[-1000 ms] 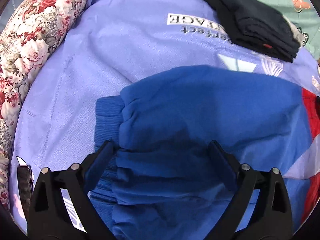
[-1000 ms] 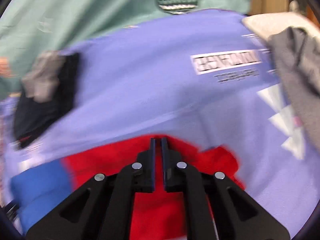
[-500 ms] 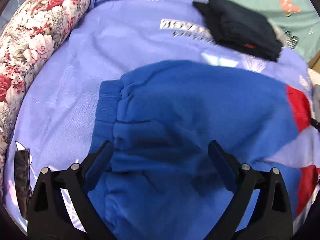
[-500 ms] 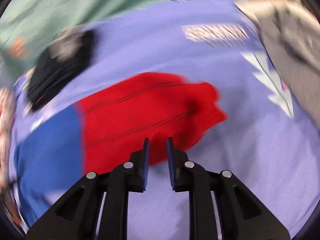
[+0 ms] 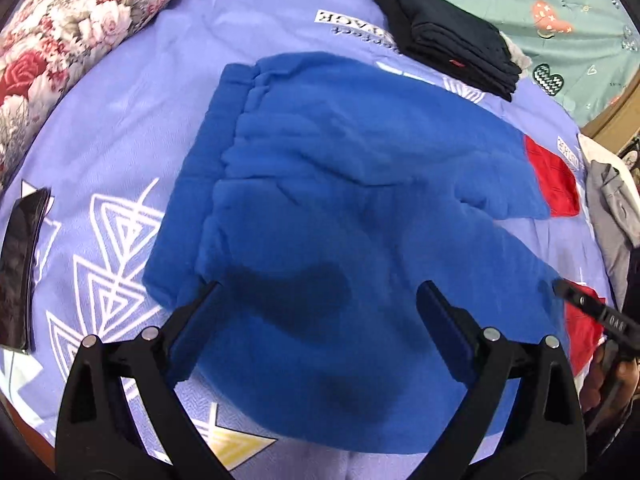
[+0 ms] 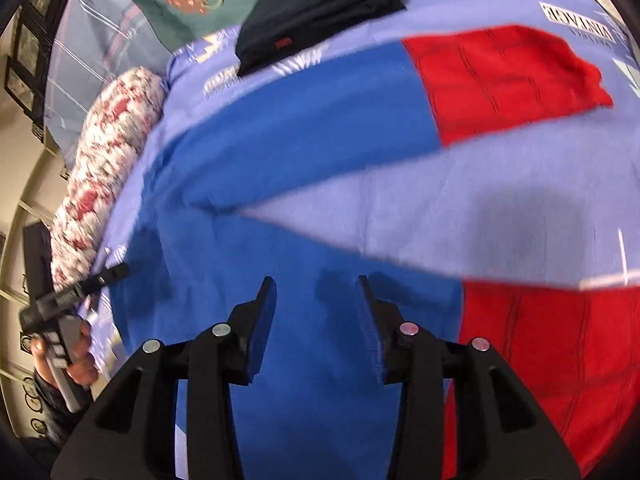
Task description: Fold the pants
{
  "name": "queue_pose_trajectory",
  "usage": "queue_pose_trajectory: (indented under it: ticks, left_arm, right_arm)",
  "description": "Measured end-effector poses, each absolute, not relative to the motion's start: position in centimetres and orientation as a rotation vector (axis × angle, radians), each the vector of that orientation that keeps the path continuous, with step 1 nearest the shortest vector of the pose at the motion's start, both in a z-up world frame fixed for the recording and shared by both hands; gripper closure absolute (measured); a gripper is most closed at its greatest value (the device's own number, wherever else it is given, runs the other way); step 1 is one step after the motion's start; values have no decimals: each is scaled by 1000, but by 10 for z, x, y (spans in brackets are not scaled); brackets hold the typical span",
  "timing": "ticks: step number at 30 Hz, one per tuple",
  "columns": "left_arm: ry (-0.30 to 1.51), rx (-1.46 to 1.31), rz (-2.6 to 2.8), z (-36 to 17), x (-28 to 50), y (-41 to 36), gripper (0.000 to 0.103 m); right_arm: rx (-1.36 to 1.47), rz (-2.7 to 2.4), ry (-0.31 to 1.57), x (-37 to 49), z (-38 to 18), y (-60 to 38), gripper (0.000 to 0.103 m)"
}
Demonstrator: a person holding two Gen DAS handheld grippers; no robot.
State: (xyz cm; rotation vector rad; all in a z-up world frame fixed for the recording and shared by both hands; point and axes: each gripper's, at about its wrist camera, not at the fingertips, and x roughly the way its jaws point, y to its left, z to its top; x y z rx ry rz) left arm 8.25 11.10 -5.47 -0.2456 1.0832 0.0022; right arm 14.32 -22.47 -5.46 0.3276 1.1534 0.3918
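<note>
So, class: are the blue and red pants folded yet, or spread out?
Spread out. The pants lie flat on the bedsheet, both legs apart in a V, with sheet showing between them.

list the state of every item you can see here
pants: spread flat, legs apart, unfolded
left gripper: open, above the pants
right gripper: open, above a pant leg
dark clothes: folded in a stack
grey garment: crumpled at the bed edge
floral pillow: lying along the bedsheet
</note>
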Motion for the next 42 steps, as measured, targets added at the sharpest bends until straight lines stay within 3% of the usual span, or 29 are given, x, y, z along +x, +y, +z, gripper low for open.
queue_pose_trajectory:
  ticks: [6,16,24,25,27,28,36,37,38,42]
  left_arm:
    - [1110,-245,66,-61,90,120,6]
    - [1079,-354,95,-28,57,161,6]
    - [1170,-474,130,-55,54,180,7]
    - [1183,-517,118,-59,55,180,11]
    - [1184,-528,74,-62,58,174,33]
    - [1193,-510,49,-63,61,170,51]
    - [1227,-491,60,-70,67,164,54]
    - [1219,-474,73,-70,66,164,64]
    - [1217,-437,113,-71,66,164,92]
    - [1183,-351,146,-57,60,166,97]
  right_arm:
    - [265,294,1146,116,-57,-246,58]
    - [183,172,1074,99,-50,-268,56]
    - [285,202,1062,94,-44,-292,56]
    - [302,201,1062,94,-44,-296,56]
    - [295,182,1055,92,-44,-299,55]
    - [281,173,1051,91,-44,-298,52]
    - [239,226,1026,87,-39,-285,47]
    - [242,230,1027,87,-40,-284,47]
    - [243,235,1029,87,-40,-283,47]
    - [210,269,1047,87,-40,-272,47]
